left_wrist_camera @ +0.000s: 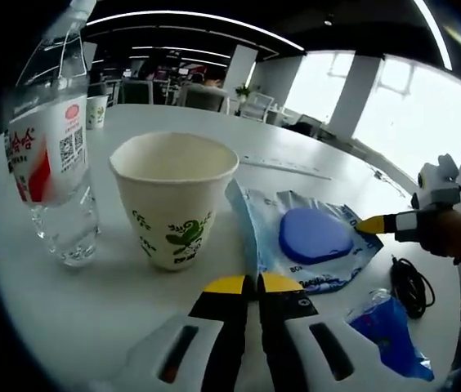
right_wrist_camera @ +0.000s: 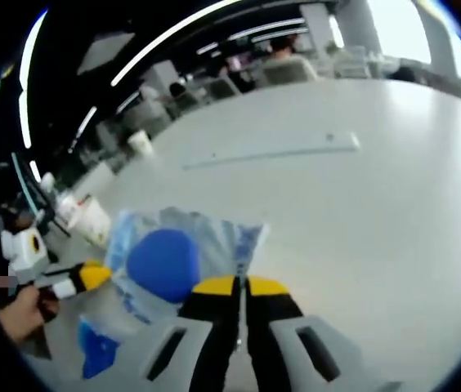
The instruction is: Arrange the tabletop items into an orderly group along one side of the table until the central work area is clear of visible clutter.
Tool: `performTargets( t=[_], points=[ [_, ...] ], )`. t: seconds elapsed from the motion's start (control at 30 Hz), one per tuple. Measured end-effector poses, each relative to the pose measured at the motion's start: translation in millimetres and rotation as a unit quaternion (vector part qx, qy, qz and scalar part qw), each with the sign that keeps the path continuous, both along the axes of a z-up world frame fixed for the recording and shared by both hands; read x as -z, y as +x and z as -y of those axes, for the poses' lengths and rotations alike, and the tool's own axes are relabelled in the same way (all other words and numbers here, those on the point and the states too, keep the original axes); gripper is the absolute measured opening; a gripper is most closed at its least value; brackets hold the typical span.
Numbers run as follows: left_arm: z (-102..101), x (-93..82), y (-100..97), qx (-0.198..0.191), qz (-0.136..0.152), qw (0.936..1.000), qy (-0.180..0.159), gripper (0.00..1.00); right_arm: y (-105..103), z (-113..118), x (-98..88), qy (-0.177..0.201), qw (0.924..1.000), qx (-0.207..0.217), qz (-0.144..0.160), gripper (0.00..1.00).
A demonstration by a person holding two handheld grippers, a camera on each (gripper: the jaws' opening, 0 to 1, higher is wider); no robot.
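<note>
Chinese "合" characters, partly legible, beside a QR code on the water bottle [left_wrist_camera: 53, 155] label

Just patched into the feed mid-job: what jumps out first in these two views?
In the left gripper view, a paper cup printed with green leaves stands dead ahead on the white table, with a clear water bottle beside it at the view's left. To the cup's right lies a clear plastic pouch holding a round blue pad. The left gripper appears shut, and so does the right gripper at the pouch's edge.

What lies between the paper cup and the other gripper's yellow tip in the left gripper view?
The clear packet with its blue disc, flat on the table, between cup and tip.
</note>
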State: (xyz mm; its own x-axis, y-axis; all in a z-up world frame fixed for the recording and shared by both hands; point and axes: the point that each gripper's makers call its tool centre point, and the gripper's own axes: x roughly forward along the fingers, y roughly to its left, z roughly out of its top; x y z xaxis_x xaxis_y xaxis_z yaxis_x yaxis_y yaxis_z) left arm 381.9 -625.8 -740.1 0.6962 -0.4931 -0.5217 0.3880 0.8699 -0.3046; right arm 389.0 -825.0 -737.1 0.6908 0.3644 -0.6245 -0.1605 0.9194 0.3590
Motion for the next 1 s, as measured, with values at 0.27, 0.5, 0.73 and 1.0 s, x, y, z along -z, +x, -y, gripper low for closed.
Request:
performTargets(
  t=[0.27,0.5,0.73,1.0],
  points=[
    [-2,-1.2,0.7,-0.001,0.007,0.9997,0.022,0.09,0,1,1.0,0.002,0.9999,0.012,-0.005,0.02],
    [0,-7.9,-1.8,0.003,0.009,0.9997,0.022,0.27,-3,-3,-2.1,0.021,0.9992,0.030,-0.014,0.11],
    [0,-22.0,-7.5,0.005,0.021,0.9994,0.025,0.44,-3,-3,-18.8,0.027,0.9985,0.046,0.006,0.32],
    [5,-49.4,-21.7,0.029,0.056,0.9980,0.006,0.66,-16,-9,-39.0,0.008,0.9992,0.029,0.025,0.61]
  ],
)
